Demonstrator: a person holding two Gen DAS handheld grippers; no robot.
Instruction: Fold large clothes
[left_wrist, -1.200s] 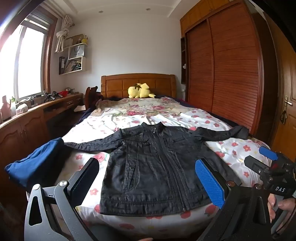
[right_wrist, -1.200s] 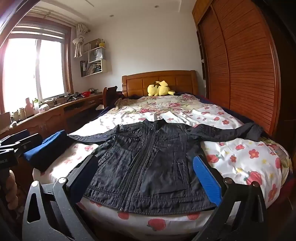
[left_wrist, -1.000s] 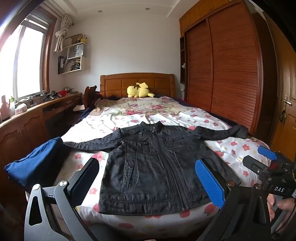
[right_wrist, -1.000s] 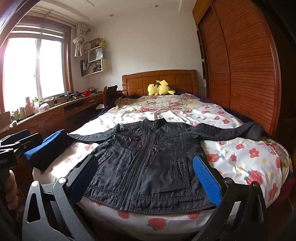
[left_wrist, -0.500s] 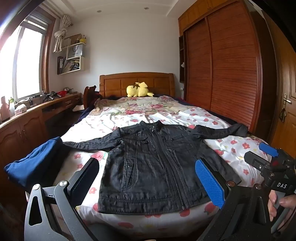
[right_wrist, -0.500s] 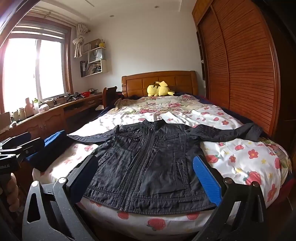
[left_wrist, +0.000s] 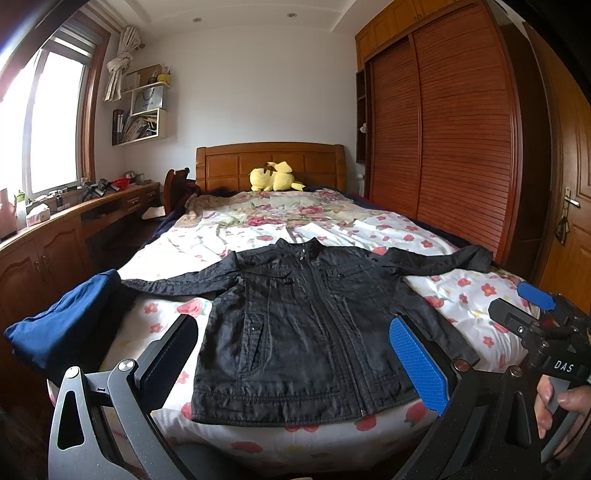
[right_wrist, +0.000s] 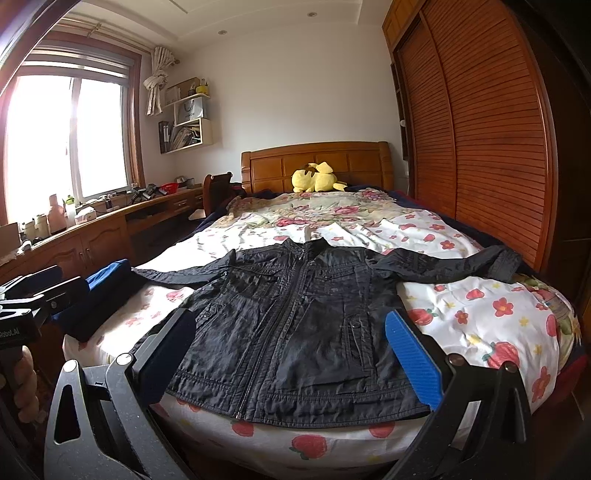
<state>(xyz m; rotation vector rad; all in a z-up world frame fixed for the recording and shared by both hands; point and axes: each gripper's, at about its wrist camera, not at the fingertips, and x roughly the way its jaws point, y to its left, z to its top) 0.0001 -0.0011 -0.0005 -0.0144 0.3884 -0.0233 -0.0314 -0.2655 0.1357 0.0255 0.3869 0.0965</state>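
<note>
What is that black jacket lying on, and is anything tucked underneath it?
The black jacket lies spread flat, front up, on the flowered bedsheet at the foot of the bed. Only the sheet shows around it. Whatever lies directly beneath the jacket is covered by its fabric.

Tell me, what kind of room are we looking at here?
A bedroom in a home, most likely. A bed with a floral sheet and wooden headboard fills the room, a black jacket lies spread on it, and a slatted wooden wardrobe lines one wall.

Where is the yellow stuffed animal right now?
The yellow plush toy sits at the far end of the bed, right against the wooden headboard, straight beyond the black jacket in both wrist views.
</note>
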